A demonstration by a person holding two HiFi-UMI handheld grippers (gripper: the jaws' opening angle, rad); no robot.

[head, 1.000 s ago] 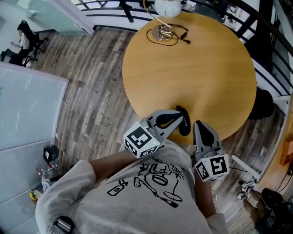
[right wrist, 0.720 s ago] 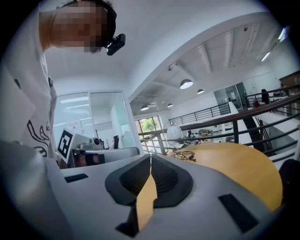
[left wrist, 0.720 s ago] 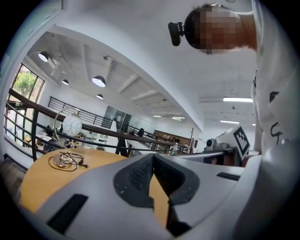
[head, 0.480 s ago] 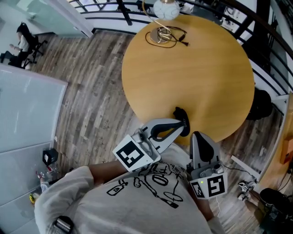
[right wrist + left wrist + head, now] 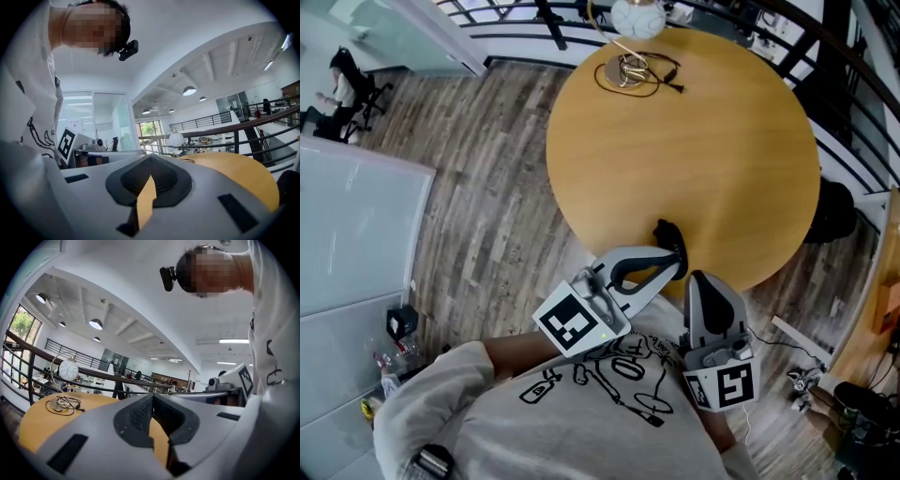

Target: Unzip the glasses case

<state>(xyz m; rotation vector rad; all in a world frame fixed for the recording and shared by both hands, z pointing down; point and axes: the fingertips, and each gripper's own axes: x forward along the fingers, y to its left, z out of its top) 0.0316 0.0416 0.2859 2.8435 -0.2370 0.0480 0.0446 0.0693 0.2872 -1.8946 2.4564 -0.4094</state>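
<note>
L hand-held gripper [image 5: 675,265] is sitting w/ its jaws pressed together, tips meeting, nothing btwn them but a sliver of table [image 5: 694,141] showing through the gap lower down. R hand-held gripper [image 5: 700,277] is doing the same, clamped on nothing. Both are now hanging higher and closer to the person's chest than a sec ago. L marker cube [image 5: 579,323] and R marker cube [image 5: 722,384] are looming bigger in the head view and sliding back over the printed shirt [image 5: 581,403]. Over the last half sec they're barely shifting, so the lift seems to be settling. Outward from the L tips, the glasses case [image 5: 667,232], a small black oblong, is lying on the table right at its near edge, same spot as a sec ago. The L tip is overlapping it in the head view, but both gripper views are looking level across the table top, so I'm reading that tip as above the case, not on it. Zip state: too dark & small to tell. For the task, that's meaning no gripper is working the zip right now. It's fitting either a pause ahead of going down to the case or a pull-away w/ the case already opened. Far side, the white globe lamp [image 5: 636,17] & coiled cable [image 5: 642,70] are sitting well apart from all this.
</note>
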